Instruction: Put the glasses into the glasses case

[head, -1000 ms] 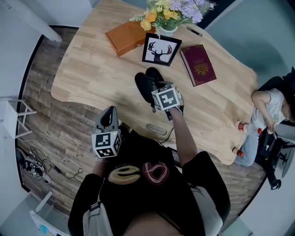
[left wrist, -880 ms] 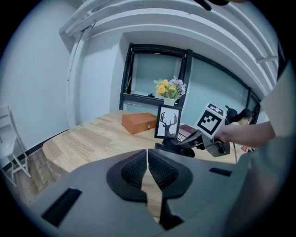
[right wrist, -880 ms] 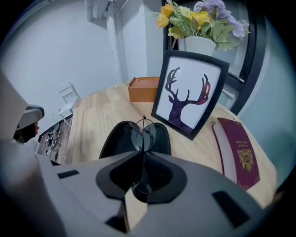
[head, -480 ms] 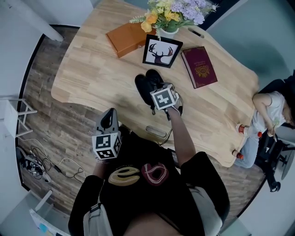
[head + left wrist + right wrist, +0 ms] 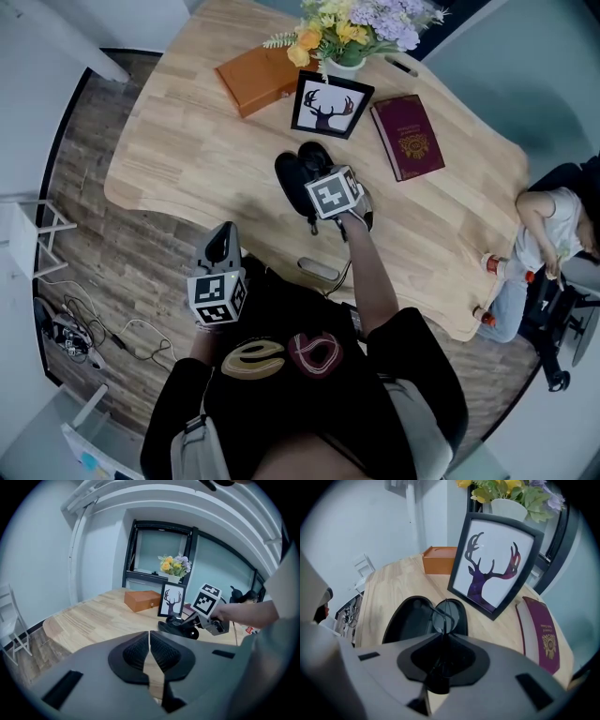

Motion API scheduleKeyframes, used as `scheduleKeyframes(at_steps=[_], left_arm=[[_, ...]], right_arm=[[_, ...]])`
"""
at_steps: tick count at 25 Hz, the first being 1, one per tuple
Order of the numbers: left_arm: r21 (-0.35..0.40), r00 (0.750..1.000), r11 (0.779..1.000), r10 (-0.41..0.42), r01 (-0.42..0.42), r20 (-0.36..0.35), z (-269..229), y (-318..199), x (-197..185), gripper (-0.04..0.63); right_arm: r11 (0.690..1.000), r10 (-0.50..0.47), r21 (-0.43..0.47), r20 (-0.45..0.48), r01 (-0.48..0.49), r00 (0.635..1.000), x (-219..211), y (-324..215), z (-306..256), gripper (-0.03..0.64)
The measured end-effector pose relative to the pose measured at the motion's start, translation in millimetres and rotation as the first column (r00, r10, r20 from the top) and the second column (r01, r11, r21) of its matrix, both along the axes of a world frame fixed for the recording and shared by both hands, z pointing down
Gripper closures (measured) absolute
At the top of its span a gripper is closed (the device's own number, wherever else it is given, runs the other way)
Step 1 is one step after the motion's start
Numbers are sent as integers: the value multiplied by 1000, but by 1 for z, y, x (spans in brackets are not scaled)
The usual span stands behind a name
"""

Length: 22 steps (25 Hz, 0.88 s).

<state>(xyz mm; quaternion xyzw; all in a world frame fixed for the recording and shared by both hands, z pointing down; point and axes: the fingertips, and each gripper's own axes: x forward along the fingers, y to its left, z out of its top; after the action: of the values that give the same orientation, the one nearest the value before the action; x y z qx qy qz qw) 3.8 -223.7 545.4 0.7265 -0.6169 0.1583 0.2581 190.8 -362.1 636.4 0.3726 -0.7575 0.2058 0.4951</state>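
Right tool (image 5: 440,644) edged over glasses case (image 5: 407,620), jaws loosening yet pinching glasses (image 5: 443,615) above it.

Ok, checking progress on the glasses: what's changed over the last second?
The right gripper edged slightly towards the open glasses case, and its jaws have just been opening, the glasses still between them. Left gripper, case, deer picture and book stayed put.

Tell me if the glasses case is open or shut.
Open: the glasses case lies spread, both black halves facing up, hollow interior showing.
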Motion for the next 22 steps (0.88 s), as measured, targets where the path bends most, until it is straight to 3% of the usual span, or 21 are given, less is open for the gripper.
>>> scheduleKeyframes(at_steps=[13,22], left_arm=[[5,1000,1000,14,-14,6,-1,-10,1,572],[9,1000,1000,29,-29,-8,-2,-16,2,572]], right_arm=[[992,27,-121,-69,-35,997,2,-10,13,558],[988,32,-154,-22,-35,999,-1,-10,14,557]])
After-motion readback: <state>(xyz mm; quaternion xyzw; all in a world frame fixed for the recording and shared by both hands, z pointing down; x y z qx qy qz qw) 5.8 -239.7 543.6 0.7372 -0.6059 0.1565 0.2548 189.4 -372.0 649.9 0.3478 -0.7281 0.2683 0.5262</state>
